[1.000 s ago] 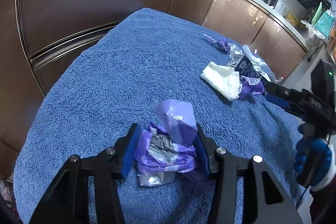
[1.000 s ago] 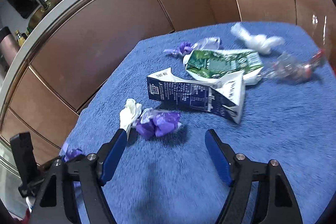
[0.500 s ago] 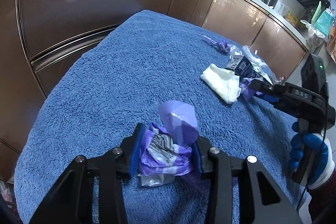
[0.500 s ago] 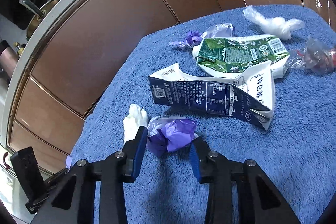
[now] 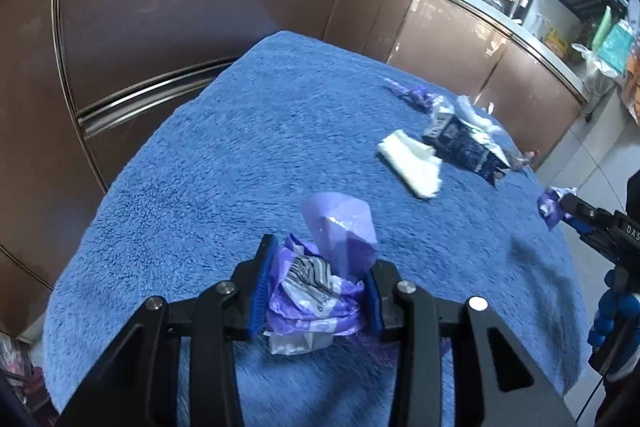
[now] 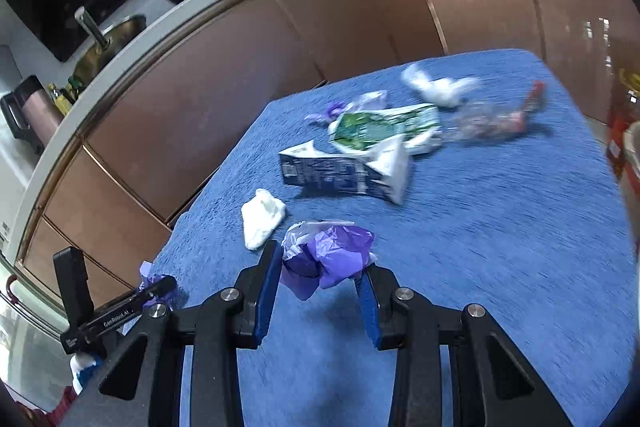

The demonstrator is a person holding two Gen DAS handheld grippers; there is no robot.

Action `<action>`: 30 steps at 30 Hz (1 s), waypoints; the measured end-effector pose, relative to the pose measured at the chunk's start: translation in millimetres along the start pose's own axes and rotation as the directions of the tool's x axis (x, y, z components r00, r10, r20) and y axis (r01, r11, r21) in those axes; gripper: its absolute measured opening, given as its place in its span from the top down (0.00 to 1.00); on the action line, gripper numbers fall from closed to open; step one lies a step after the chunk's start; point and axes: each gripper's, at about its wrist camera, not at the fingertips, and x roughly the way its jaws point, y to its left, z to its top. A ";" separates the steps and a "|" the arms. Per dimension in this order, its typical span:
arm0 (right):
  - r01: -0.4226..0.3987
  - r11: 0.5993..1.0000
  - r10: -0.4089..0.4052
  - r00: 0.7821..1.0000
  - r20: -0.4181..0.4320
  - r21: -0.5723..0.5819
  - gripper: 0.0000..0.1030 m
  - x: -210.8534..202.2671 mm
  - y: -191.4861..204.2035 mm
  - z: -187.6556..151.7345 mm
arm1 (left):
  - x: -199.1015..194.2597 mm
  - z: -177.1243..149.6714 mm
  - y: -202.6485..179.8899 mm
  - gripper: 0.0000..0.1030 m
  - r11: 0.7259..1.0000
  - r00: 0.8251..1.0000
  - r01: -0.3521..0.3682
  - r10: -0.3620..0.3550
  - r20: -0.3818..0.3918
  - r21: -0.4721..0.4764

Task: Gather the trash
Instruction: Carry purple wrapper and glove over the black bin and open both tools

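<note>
— How many cartons?
— Two: a dark blue carton point(image 6: 340, 173) and a green carton point(image 6: 380, 127).
— Purple wads?
— Three: one purple wad point(image 5: 320, 291), a second purple wad point(image 6: 328, 259), a small purple scrap point(image 6: 334, 109).
— White pieces?
— One white tissue point(image 6: 262, 217), one white plastic wad point(image 6: 438, 87).

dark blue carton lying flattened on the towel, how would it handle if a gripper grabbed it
The dark blue carton looks crushed and torn open, so it is probably light and would likely flex rather than stay rigid. Its surface seems smooth, so it may slip between the pads. Lying flat on the blue towel, it is unlikely to roll.
</note>
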 end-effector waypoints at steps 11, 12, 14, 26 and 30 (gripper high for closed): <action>0.182 0.977 -0.197 0.970 0.143 0.111 0.67 -115.4 -69.0 -41.3 | -15.7 8.2 -116.9 0.64 0.963 0.983 0.181 -0.176 -0.045 0.199; 0.202 0.971 -0.220 0.963 0.154 0.125 0.67 -125.8 -76.5 -44.8 | -13.1 9.1 -134.2 0.64 0.952 0.977 0.212 -0.203 -0.063 0.219; 0.252 0.955 -0.278 0.945 0.173 0.157 0.67 -146.8 -93.1 -50.9 | -5.9 10.9 -172.2 0.64 0.926 0.963 0.269 -0.251 -0.099 0.265; 0.491 0.796 -0.568 0.807 0.158 0.354 0.67 -195.3 -213.8 -67.3 | 70.1 11.0 -444.9 0.64 0.720 0.857 0.510 -0.379 -0.349 0.470; 0.540 0.754 -0.616 0.778 0.120 0.373 0.67 -188.1 -253.1 -60.8 | 123.3 4.9 -529.5 0.64 0.679 0.835 0.541 -0.361 -0.415 0.496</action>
